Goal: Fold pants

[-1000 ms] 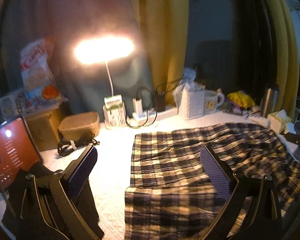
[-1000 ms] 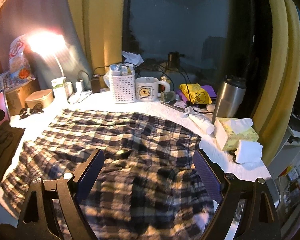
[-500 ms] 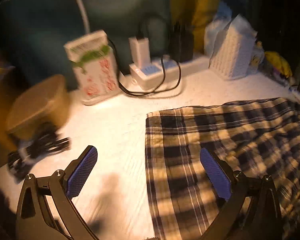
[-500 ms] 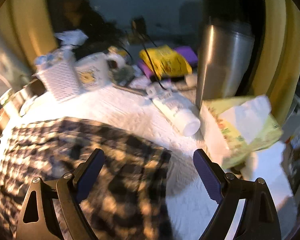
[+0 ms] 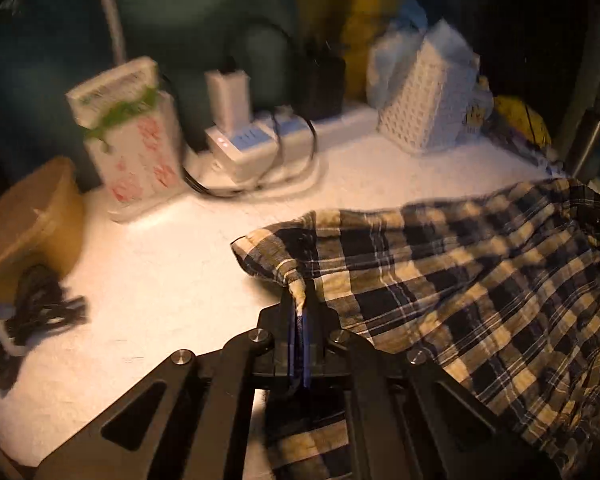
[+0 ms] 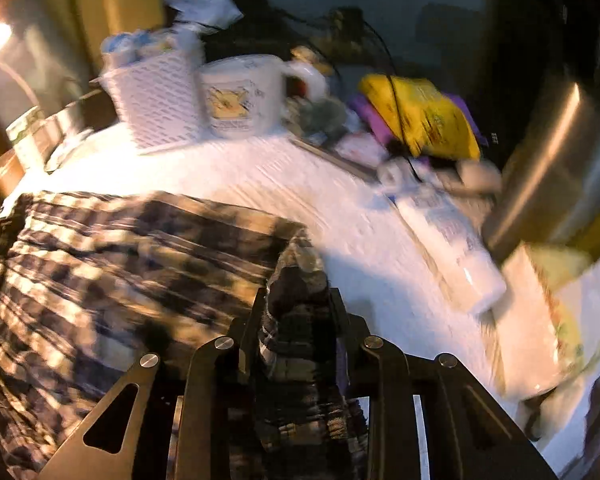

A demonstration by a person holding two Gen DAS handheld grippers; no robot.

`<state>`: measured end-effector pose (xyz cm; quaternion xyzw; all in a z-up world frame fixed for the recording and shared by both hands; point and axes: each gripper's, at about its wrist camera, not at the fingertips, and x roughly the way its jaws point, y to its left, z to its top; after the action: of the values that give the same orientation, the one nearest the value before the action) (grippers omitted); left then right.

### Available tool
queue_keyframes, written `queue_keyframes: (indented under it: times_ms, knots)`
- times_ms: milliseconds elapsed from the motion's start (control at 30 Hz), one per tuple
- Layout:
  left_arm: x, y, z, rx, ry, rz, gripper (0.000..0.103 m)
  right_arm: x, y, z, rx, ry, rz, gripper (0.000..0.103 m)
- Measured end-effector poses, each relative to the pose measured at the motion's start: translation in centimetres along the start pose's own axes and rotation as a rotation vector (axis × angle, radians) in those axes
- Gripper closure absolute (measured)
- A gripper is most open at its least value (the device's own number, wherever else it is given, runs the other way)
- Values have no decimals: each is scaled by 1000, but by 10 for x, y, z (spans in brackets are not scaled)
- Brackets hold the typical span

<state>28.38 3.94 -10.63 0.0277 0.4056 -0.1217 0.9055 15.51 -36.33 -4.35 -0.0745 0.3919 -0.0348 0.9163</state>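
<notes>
Jaws of the left gripper (image 5: 300,320), lower centre of the left wrist view, are pinching a corner of the plaid pants (image 5: 460,288) flat between the blue pads; cloth is spreading to the right over the white worktop (image 5: 160,280). A power strip (image 5: 256,148) is sitting at upper centre.

Right wrist view, blurred: jaws of the right gripper (image 6: 296,312) are closing around a bunched fold of pants (image 6: 120,272), which are lying at left. A mug (image 6: 240,96) is standing at upper centre.
</notes>
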Motion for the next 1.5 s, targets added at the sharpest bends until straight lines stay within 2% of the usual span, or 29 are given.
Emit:
queue_keyframes:
  times_ms: [167, 300, 433, 633, 700, 767, 800, 833, 900, 933, 967, 1000, 1033, 1233, 1500]
  knots:
    - [-43, 29, 12, -75, -129, 42, 102, -32, 26, 36, -56, -136, -17, 76]
    - [-68, 48, 35, -88, -223, 100, 102, -35, 37, 72, -69, -208, -22, 76]
    - [-75, 71, 57, -100, -275, 144, 102, -33, 42, 111, -60, -265, -24, 76]
    - [-61, 78, 73, -88, -287, 170, 100, -20, 41, 137, -40, -279, -44, 76]
    - [-44, 75, 74, -88, -247, 185, 99, -6, 39, 136, -28, -254, -50, 76]
    - [-28, 76, 71, -118, -186, 166, 95, 15, 36, 132, -12, -205, -46, 76]
    - [-24, 79, 68, -138, -157, 153, 83, 24, 35, 127, 0, -181, -46, 76]
    - [-23, 82, 64, -155, -139, 146, 59, 33, 33, 122, 9, -157, -43, 76]
    - [-28, 88, 55, -184, -147, 156, 28, 43, 28, 114, 26, -122, -45, 67]
    - [-34, 89, 52, -193, -155, 167, 28, 44, 25, 111, 44, -115, -49, 50]
    - [-41, 90, 48, -198, -156, 174, 28, 42, 21, 108, 57, -122, -48, 25]
    - [-49, 91, 44, -202, -156, 179, 28, 36, 19, 106, 68, -142, -47, 15]
    - [-55, 91, 40, -206, -157, 181, 28, 29, 17, 105, 71, -159, -45, 10]
    - [-93, 71, -6, -211, -132, 148, 27, -13, 16, 86, 40, -198, -37, 10]
    - [-108, 30, -75, -235, -36, 57, 27, -51, 18, 30, -9, -159, -22, 10]
